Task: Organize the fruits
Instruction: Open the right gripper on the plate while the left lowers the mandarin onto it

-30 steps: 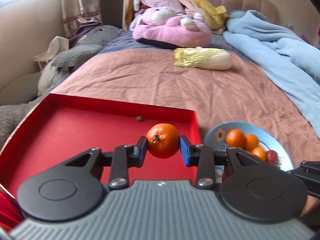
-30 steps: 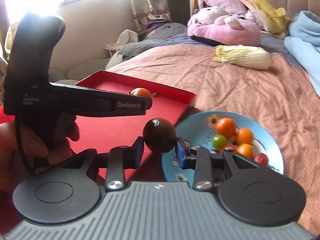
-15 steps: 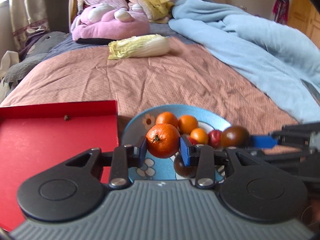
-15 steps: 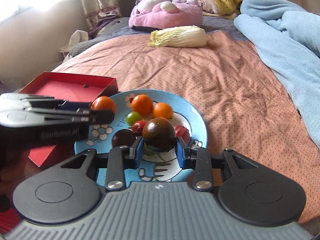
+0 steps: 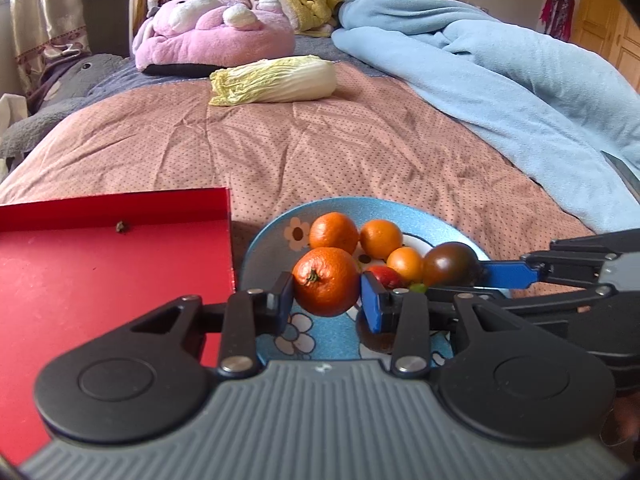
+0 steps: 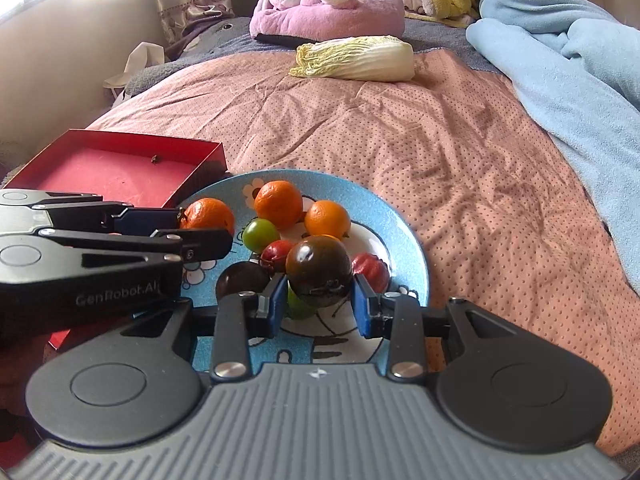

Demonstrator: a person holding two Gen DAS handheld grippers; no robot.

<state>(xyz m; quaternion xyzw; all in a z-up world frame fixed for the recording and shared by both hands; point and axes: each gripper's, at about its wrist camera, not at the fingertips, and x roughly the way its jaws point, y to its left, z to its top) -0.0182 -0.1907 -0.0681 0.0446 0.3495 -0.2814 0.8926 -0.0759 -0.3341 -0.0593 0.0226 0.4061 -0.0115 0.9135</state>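
My left gripper [image 5: 326,300] is shut on an orange mandarin [image 5: 326,280] and holds it over the left part of the blue flowered plate [image 5: 264,240]. My right gripper [image 6: 320,304] is shut on a dark brown tomato [image 6: 319,270] over the plate [image 6: 400,232]. In the left wrist view that tomato [image 5: 450,264] shows between the right gripper's blue pads. In the right wrist view the left gripper's mandarin [image 6: 208,214] hangs at the plate's left edge. Two mandarins [image 6: 279,203], a green tomato [image 6: 260,234], red tomatoes [image 6: 370,266] and another dark tomato [image 6: 236,280] lie on the plate.
A red tray [image 5: 80,264] lies left of the plate, holding only a small dark speck [image 5: 120,226]. A napa cabbage [image 5: 276,80] lies farther up the pink bedspread. A blue blanket [image 5: 500,64] is piled on the right; a pink plush [image 5: 212,36] sits at the head.
Both grippers moved right from over the red tray to above the blue plate, each still holding its fruit. In the last half second they moved only slightly.
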